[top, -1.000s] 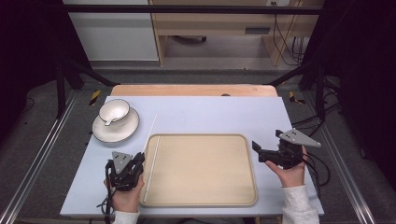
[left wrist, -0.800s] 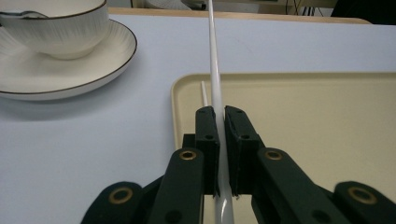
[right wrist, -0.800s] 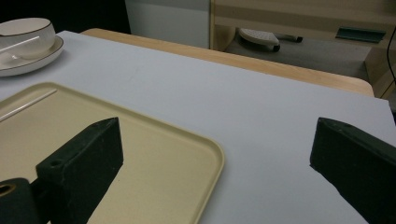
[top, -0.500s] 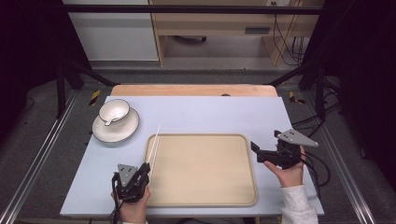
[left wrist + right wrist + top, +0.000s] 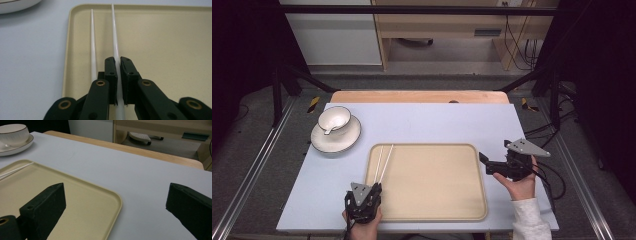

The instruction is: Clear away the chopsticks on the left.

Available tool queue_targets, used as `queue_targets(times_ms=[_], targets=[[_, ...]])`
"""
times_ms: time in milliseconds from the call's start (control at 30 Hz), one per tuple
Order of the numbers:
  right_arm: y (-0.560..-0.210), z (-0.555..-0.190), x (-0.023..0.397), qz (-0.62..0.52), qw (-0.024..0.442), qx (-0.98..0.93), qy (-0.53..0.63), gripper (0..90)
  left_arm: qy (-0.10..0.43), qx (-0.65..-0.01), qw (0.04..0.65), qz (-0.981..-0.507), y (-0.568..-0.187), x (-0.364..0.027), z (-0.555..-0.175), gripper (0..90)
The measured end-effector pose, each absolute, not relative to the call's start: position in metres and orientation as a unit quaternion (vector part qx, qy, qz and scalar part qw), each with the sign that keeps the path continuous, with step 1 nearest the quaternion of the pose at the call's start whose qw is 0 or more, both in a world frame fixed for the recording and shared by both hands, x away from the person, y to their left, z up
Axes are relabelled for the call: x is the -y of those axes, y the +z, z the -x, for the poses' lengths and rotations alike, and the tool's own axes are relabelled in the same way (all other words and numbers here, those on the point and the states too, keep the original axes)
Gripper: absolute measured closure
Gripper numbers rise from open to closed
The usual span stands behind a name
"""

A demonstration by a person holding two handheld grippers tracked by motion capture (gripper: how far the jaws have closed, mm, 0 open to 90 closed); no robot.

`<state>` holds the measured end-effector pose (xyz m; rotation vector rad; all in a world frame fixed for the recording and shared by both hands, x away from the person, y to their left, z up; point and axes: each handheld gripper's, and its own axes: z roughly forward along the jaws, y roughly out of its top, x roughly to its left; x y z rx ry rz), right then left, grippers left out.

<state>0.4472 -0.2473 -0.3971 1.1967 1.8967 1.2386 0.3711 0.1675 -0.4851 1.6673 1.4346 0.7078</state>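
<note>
The left tongs (image 5: pixel 118 82) are shut tight on a pair of white chopsticks (image 5: pixel 115 42). One stick is pinched between the two black jaws. The other stick (image 5: pixel 93 45) lies just beside it, on the left of the jaws in the left gripper view, and whether the jaws also hold it cannot be told. In the high view the left tongs (image 5: pixel 373 189) sit at the near left corner of a tan tray (image 5: pixel 462 210), and the chopsticks (image 5: pixel 382 162) run from the tongs along the tray's left side, with their thin tips near its far edge.

The right tongs (image 5: pixel 486 162) are wide open and hold nothing. In the right gripper view the two jaws stand far apart, over the tray's corner (image 5: pixel 110 202) and the counter (image 5: pixel 140 187). They are at the right edge of the tray, well apart from the chopsticks.

The tray lies flat on the pale blue counter (image 5: pixel 437 120). At the far left of the counter a white bowl (image 5: pixel 334 119) sits on a white plate (image 5: pixel 324 142).
</note>
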Motion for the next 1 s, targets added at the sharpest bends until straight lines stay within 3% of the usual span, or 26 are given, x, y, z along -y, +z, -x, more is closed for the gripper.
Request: queue_targets(times_ms=[1000], targets=[[-0.3985, -0.4482, 0.2461, -0.447, 0.286, -0.712, 0.460, 3.0, 0.274, -0.568, 0.381, -0.676, -0.4920, -0.1601, -0.3756, 81.9]])
